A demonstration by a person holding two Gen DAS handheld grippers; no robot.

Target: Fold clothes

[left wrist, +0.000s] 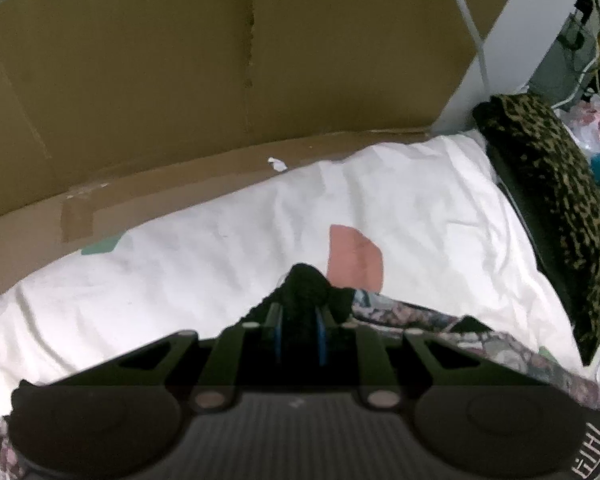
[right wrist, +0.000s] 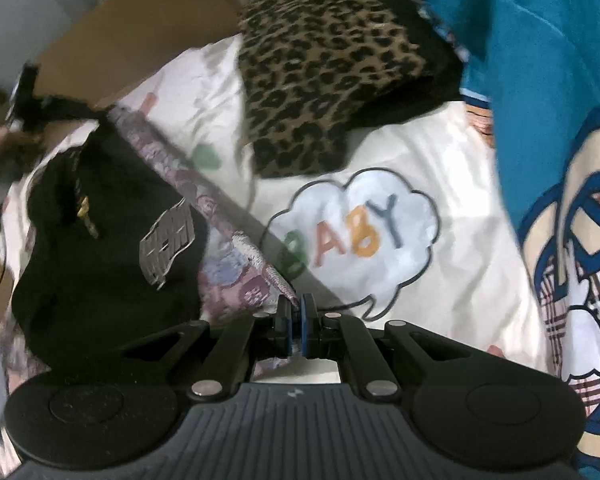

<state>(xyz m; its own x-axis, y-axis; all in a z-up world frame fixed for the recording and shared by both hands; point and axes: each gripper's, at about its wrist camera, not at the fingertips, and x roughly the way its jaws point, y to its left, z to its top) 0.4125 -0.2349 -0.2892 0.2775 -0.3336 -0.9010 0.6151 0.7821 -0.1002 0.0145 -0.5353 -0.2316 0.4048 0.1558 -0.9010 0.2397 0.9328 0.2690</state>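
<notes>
Both grippers clamp the patterned garment (right wrist: pixel 220 248) at lower centre of each view — left gripper (left wrist: pixel 300 312) on its black bunch, right gripper (right wrist: pixel 296 312) on its edge. Next, probably: spread it flat on the sheet (left wrist: pixel 420 208).

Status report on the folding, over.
Left tongs shut on black knit fabric. Right tongs shut on floral patterned garment edge. Folded leopard-print cloth lies beyond, clear of both.

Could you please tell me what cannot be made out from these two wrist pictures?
- Left wrist view: the left gripper body hides most of the garment it pinches.
- Right wrist view: blur smears the person's hand at the left edge.
- Right wrist view: the blue blanket is cut off by the edge.
</notes>
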